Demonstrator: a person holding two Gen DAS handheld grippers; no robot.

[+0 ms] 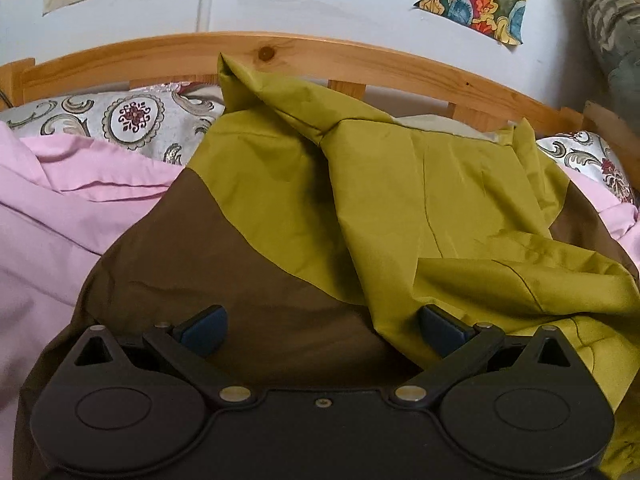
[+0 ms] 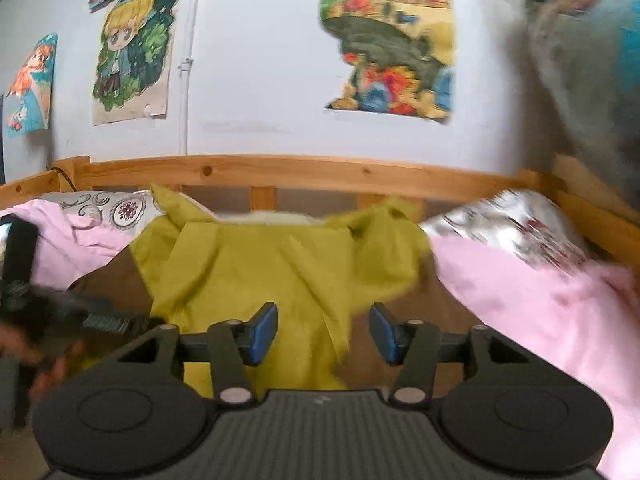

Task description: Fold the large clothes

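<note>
Olive-green and brown crumpled fabric garment (image 1: 360, 200) is lying heaped on the pink bedsheet (image 1: 52, 232) just ahead of both spread, empty grippers, left gripper (image 1: 322, 330) and right gripper (image 2: 323, 334), which probably should be seeking a hem edge, not bunched middle cloth.
</note>
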